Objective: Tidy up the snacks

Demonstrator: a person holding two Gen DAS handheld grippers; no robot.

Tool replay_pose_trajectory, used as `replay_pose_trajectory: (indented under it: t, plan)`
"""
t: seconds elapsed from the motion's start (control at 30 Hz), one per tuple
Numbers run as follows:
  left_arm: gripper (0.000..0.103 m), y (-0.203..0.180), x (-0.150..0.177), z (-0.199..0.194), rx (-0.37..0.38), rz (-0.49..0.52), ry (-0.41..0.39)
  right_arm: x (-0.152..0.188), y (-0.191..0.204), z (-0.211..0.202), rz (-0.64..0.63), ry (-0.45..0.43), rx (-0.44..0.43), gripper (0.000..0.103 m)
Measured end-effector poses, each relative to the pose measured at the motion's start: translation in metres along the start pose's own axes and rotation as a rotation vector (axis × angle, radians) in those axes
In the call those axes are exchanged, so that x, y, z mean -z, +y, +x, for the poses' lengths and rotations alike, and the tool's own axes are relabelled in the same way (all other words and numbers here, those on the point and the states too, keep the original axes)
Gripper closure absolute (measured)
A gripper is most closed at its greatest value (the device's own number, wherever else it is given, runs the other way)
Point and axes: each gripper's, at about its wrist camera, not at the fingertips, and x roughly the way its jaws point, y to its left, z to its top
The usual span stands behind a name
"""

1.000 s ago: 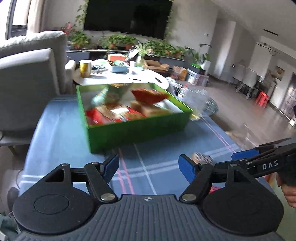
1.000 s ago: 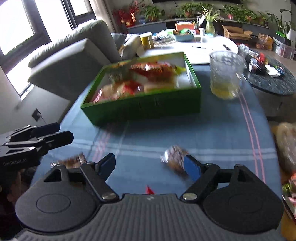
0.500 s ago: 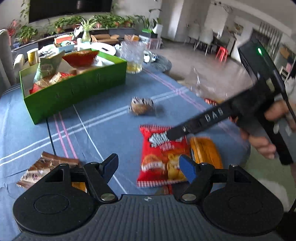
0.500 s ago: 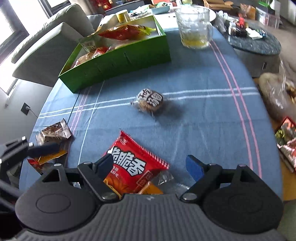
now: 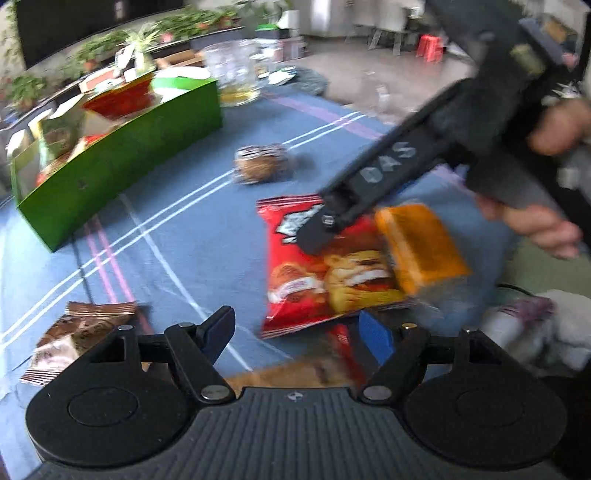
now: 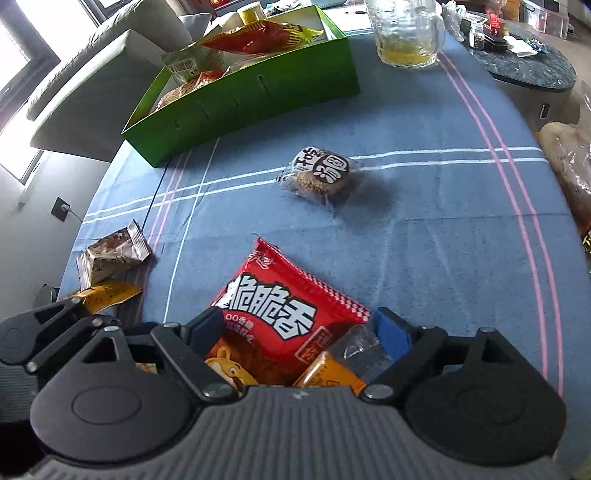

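A blue striped tablecloth is seen covering the table, and places are given from the green cardboard box at its far side, which is already filled with snack packets; a glass mug with yellow liquid is stood just beside the box's right end; a round cake in clear wrap is laid on the cloth nearer than the box and well apart from it; nearer still, a red crisp packet with white characters is laid flat, with an orange wrapped snack touching its near right edge; a brown wafer packet is found nearer than the box's left corner, at the cloth's edge, with a yellow sachet just beside it; the right gripper is held over the red packet with its jaws opening, the packet lying between them without being pinched; the left gripper is likewise opening, its jaws spread above bare cloth and the red packet's near corner, nothing being pressed.
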Motion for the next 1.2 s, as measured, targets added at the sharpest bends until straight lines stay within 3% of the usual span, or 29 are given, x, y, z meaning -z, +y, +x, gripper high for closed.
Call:
replay_pose_trajectory:
  t: [0.2,0.4,0.6,0.93,1.2]
  plan:
    - [0.031,0.027,-0.004,0.01,-0.034,-0.166,0.005,-0.007,0.008,0.003,0.004,-0.055,-0.011,0.024]
    - [0.032,0.045,0.001,0.0,-0.091,-0.234,-0.008,-0.028,0.014,0.012,0.061,-0.169,-0.149,0.025]
    - [0.031,0.055,0.006,-0.014,-0.081,-0.3,-0.05,-0.031,0.004,0.01,0.107,-0.178,-0.11,0.025]
    - [0.031,0.045,-0.006,0.002,-0.044,-0.255,-0.059,-0.017,0.014,0.008,0.088,-0.106,-0.116,0.025]
    - [0.031,0.05,-0.011,0.004,-0.065,-0.222,-0.068,-0.017,0.02,0.022,0.102,-0.071,-0.119,0.024]
